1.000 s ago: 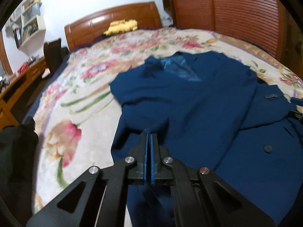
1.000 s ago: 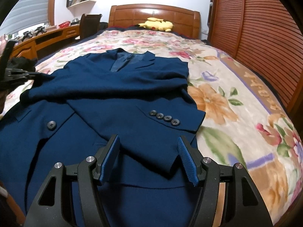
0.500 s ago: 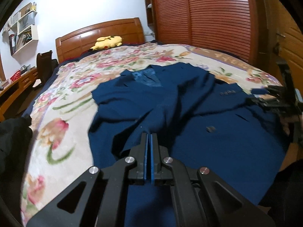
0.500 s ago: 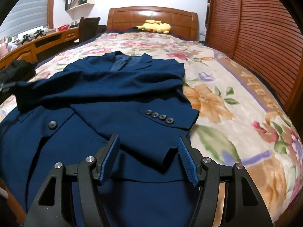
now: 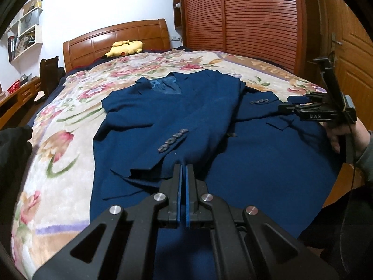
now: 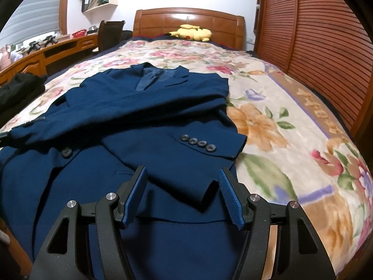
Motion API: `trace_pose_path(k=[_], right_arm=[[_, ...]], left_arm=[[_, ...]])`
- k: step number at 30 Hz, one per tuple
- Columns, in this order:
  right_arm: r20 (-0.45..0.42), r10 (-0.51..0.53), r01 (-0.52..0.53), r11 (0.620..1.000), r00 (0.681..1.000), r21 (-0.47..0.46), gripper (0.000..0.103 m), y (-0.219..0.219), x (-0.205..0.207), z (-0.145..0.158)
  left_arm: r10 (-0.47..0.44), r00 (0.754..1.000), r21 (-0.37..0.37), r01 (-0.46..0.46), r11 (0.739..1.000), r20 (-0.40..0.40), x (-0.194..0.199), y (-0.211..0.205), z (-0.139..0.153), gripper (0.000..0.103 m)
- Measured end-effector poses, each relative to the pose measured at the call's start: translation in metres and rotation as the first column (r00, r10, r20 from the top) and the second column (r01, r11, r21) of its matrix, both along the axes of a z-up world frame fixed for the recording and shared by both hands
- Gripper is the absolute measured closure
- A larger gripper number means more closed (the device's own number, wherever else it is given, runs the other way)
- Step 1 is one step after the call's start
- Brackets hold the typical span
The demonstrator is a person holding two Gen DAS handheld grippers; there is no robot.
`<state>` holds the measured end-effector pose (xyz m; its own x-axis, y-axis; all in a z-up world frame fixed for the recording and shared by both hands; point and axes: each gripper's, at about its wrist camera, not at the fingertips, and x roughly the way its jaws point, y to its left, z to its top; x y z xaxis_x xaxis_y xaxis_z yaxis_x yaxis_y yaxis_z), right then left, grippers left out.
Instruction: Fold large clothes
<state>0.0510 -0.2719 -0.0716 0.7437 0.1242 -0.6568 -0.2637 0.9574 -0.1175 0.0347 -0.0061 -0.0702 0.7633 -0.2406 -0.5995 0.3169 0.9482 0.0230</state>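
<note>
A: Left wrist view. Left gripper [image 5: 183, 166] angled down over the bed [image 5: 58, 154], fingers pressed together on the cuff end of the sleeve [image 5: 172, 140] of the navy jacket [image 5: 256, 163], sleeve drawn across the jacket front.

B: Right gripper [image 5: 296, 107] at the far edge, held in a hand [image 5: 342, 135].

A: Right wrist view. Right gripper [image 6: 183, 175] tilted down, fingers [image 6: 135, 193] apart, nothing between them, above the other sleeve [image 6: 186, 156]. Jacket flat on the bed.
</note>
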Motion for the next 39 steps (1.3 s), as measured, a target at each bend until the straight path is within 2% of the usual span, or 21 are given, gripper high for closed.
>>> trace_pose_path(k=[8,11,13,19,30,39], right_arm=[[0.002,0.009,-0.009,1.0,1.0,-0.008,0.039,0.002,-0.001,0.0],[0.004,0.015,-0.015,1.0,1.0,-0.013,0.039,0.004,-0.004,0.0],[0.007,0.017,-0.017,1.0,1.0,-0.011,0.039,0.004,-0.005,0.0],[0.008,0.018,-0.018,1.0,1.0,-0.011,0.039,0.004,-0.005,0.001],[0.004,0.018,-0.018,1.0,1.0,-0.007,0.039,0.004,-0.005,0.001],[-0.06,0.032,-0.033,0.999,0.998,-0.012,0.038,0.009,0.002,-0.015]], left_arm=[[0.008,1.0,-0.019,-0.008,1.0,-0.008,0.001,0.003,0.016,0.101],[0.014,1.0,-0.031,-0.014,0.999,0.024,-0.002,0.007,0.026,0.094],[0.02,0.999,-0.036,-0.018,0.999,0.035,-0.001,0.011,0.03,0.084],[0.057,0.998,-0.04,-0.057,0.998,0.014,0.015,0.025,0.026,0.068],[0.127,0.985,0.047,-0.123,0.991,-0.113,0.063,0.045,-0.013,0.066],[0.137,0.976,0.057,-0.129,0.99,-0.169,0.076,0.052,-0.034,0.066]])
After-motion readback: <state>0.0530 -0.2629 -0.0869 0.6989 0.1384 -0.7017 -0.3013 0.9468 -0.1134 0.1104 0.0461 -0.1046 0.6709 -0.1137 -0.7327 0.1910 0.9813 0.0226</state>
